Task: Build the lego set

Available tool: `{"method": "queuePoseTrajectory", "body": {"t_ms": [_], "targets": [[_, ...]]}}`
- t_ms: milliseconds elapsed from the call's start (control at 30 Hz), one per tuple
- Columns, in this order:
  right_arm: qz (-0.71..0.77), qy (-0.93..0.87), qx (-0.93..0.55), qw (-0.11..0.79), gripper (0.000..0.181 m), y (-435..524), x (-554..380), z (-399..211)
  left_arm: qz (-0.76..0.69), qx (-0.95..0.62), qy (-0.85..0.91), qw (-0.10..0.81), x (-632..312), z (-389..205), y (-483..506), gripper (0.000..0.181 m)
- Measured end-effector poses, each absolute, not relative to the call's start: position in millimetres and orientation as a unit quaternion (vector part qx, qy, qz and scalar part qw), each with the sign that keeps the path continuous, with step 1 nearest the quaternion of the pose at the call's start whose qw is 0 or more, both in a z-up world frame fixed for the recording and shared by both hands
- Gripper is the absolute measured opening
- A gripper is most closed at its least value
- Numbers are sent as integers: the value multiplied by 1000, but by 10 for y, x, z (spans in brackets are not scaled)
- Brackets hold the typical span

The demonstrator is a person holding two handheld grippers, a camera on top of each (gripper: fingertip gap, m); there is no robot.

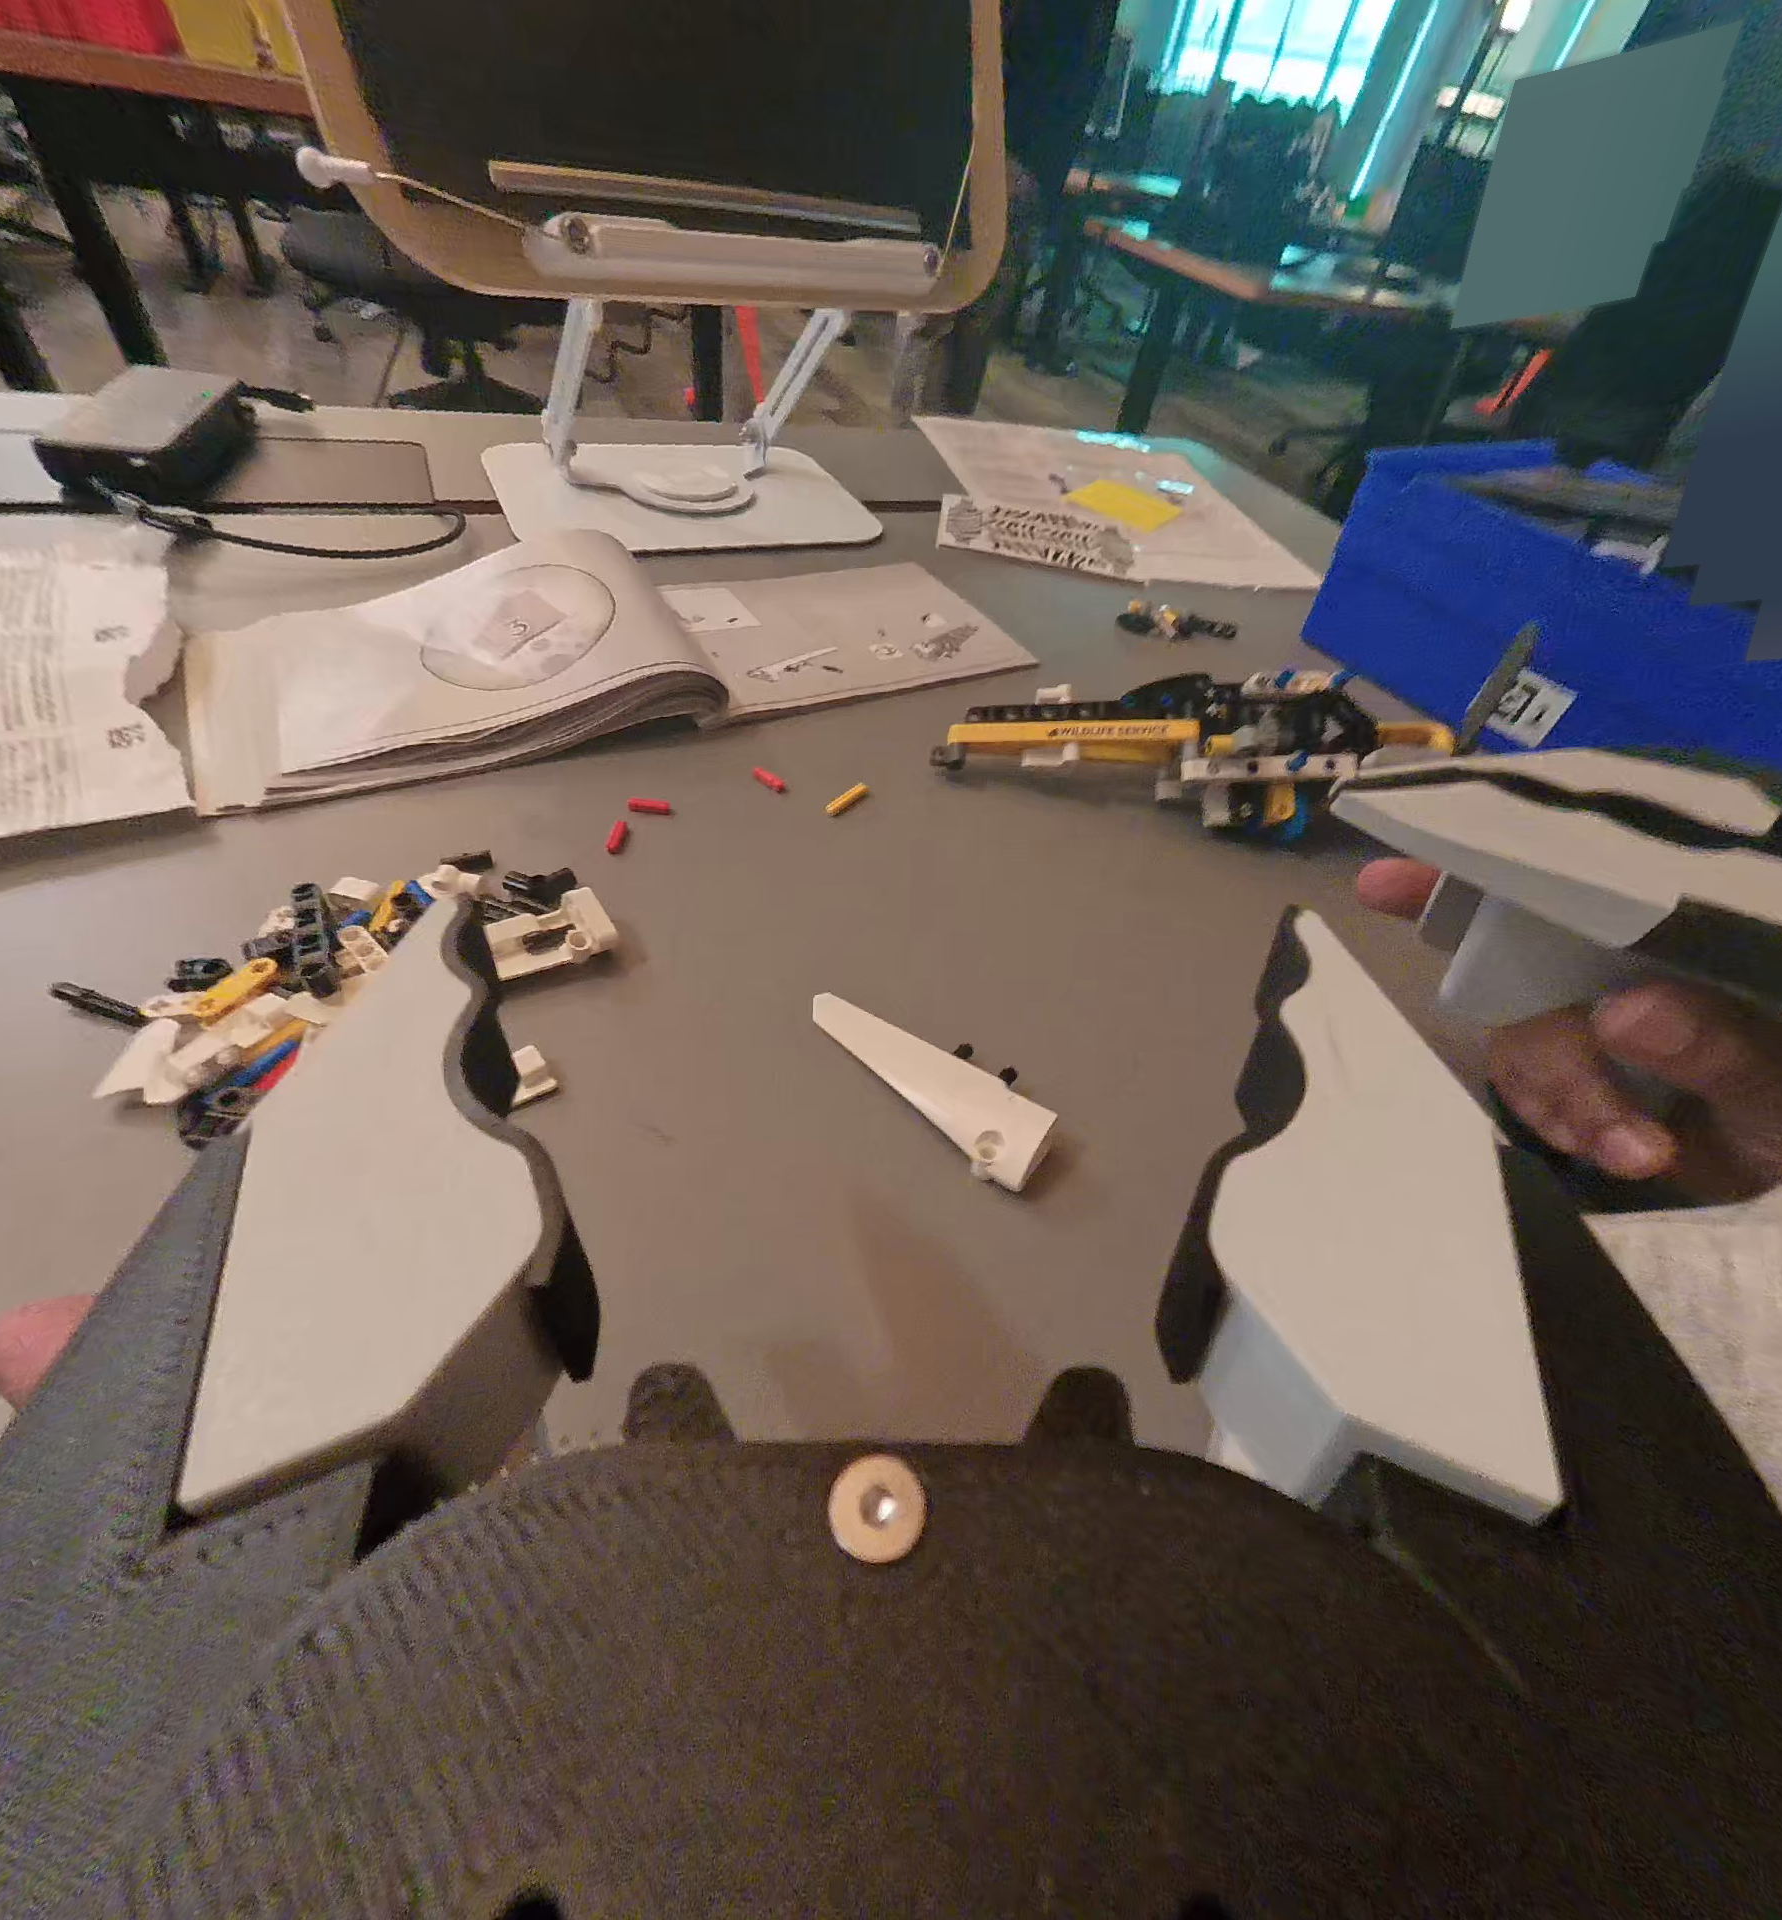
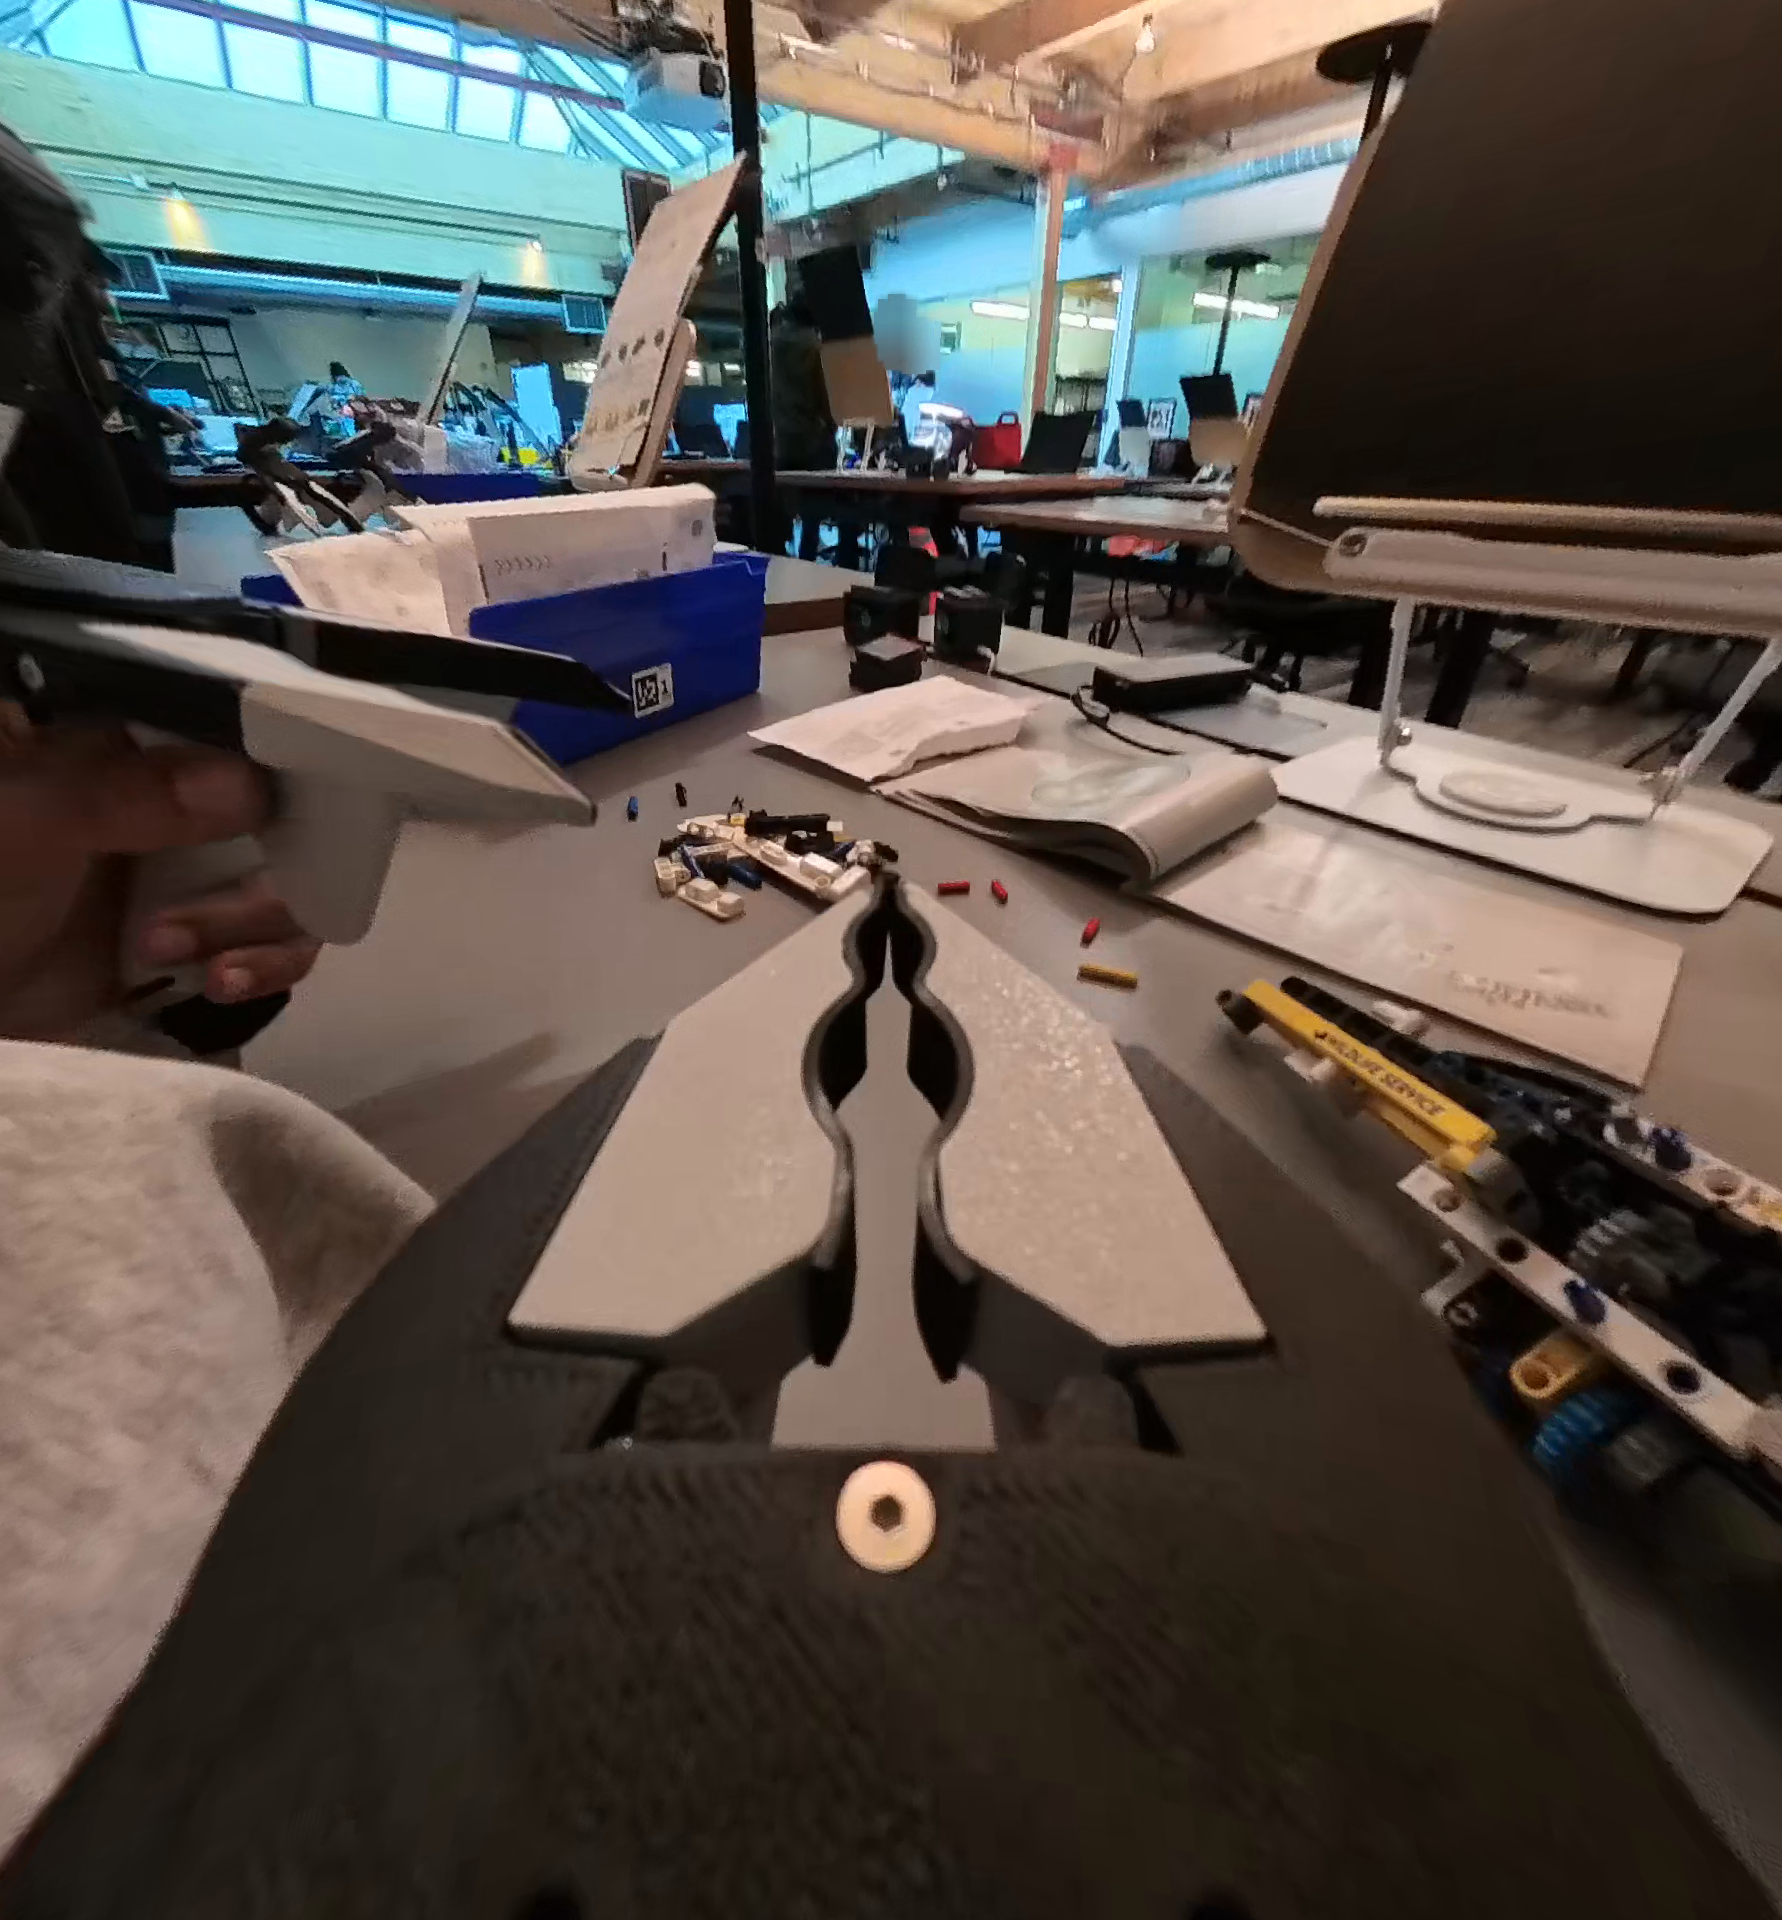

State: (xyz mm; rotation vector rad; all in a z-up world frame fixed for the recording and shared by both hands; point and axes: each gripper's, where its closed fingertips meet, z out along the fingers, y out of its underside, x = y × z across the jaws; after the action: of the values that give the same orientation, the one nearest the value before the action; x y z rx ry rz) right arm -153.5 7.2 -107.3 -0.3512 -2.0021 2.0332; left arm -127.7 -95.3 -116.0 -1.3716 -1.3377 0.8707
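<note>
- we were maybe partway through: the half-built model (image 1: 1178, 748), a yellow and black beam frame with blue bits, lay on the grey table (image 1: 866, 904) over to the right, nowhere near finished as far as we could judge
- left gripper (image 1: 866, 935) hung over the table with its fingers spread wide apart, nothing in it; the white tapered panel (image 1: 934, 1091) lay on the table right between them, untouched, so our guess was that was the next grab
- right gripper (image 2: 888, 894) had its fingers pressed together, and we couldn't see anything pinched in there
- plenty left: a loose pile of parts (image 1: 315, 977) on the left, plus red pins (image 1: 648, 805) and a yellow pin (image 1: 846, 798) scattered in the middle
- instruction booklet (image 1: 554, 665) lay open at the back, near a tablet on a stand (image 1: 679, 488); blue bin (image 2: 638, 634) stood at the far right
- room was a big open workspace, more tables behind, skylights overhead
</note>
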Motion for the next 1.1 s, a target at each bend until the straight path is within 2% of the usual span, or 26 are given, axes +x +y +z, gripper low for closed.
{"method": "queuePoseTrajectory", "body": {"t_ms": [100,233,633,767,967,1033,1100], "targets": [[696,-695,-138,120,0,76,-1576,-1100,395,-588,-540,455,-1295,-1199,-943,119],[697,-695,-139,112,0,76,-1573,-1102,445,-582,-539,414,-1301,-1229,-1019,64],[700,-693,-140,101,0,70,-1576,-1108,374,-579,-581,433,-1316,-1471,-968,58],[701,-692,-141,100,0,70,-1578,-1108,398,-535,-605,435,-1291,-1416,-1128,32],[702,-692,-142,92,3,63,-1579,-1116,410,-503,-618,444,-1277,-1372,-1201,23],[703,-691,-142,90,4,64,-1578,-1115,424,-489,-625,436,-1280,-1367,-1259,25],[703,-691,-144,87,5,61,-1584,-1119,446,-481,-628,419,-1286,-1379,-1325,37]]}}
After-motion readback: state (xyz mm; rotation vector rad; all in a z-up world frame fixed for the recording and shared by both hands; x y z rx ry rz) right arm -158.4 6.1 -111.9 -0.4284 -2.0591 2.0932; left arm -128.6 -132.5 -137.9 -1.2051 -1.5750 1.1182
